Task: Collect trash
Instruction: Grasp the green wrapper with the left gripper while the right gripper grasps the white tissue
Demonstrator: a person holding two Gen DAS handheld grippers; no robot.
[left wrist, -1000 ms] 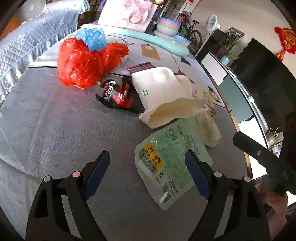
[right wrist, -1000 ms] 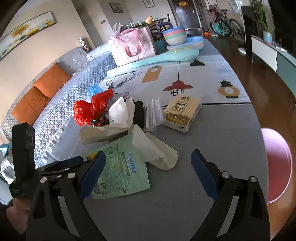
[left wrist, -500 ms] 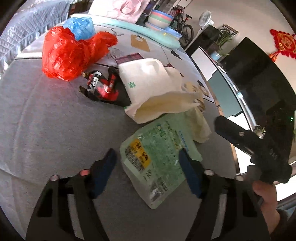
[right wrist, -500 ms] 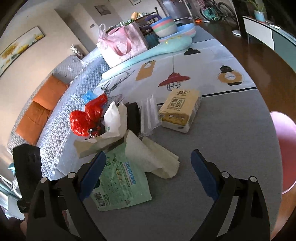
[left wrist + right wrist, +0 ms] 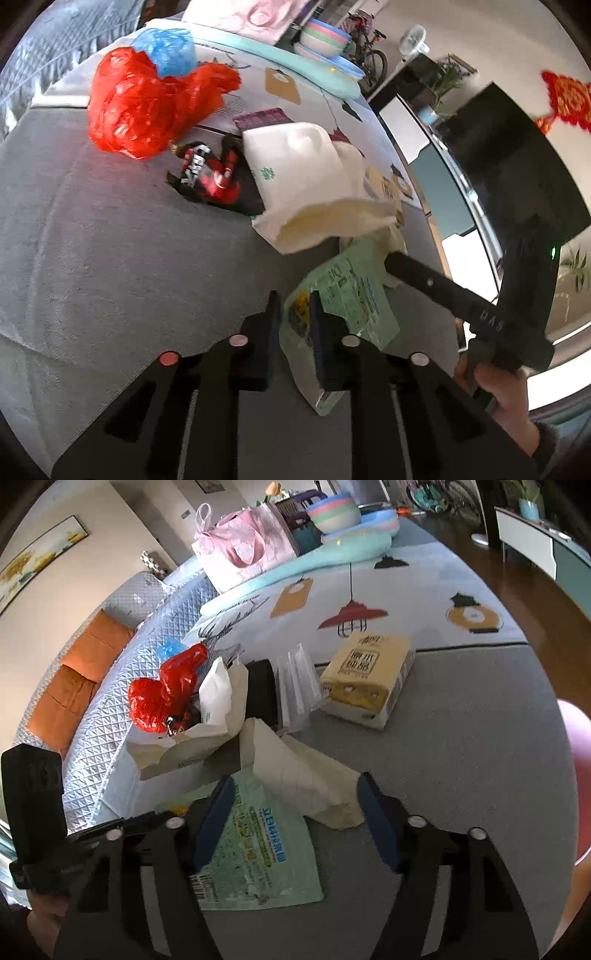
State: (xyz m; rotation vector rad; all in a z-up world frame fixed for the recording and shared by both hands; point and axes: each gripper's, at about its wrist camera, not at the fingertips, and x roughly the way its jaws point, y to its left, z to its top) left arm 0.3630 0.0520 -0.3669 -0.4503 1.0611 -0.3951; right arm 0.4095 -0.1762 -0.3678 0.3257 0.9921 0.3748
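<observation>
The left gripper [image 5: 293, 314] is clamping the flat green printed plastic pouch [image 5: 343, 295] on the grey mat [image 5: 110, 258] while the right gripper [image 5: 295, 812] is hanging spread and empty above it, leaving the crumpled red plastic bag [image 5: 144, 107], cream paper bag [image 5: 306, 184] and black-red wrapper [image 5: 210, 177] uncollected.

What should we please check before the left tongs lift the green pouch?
1. Left tongs shut on the green pouch: ok.
2. Grip depth: edge only, not ok.
3. Right tongs open and off the pouch: cannot tell, one finger overlaps it.
4. Pouch free of the crumpled paper: not ok, paper overlaps its far end.
5. Tissue pack clear of the lift: ok.
</observation>
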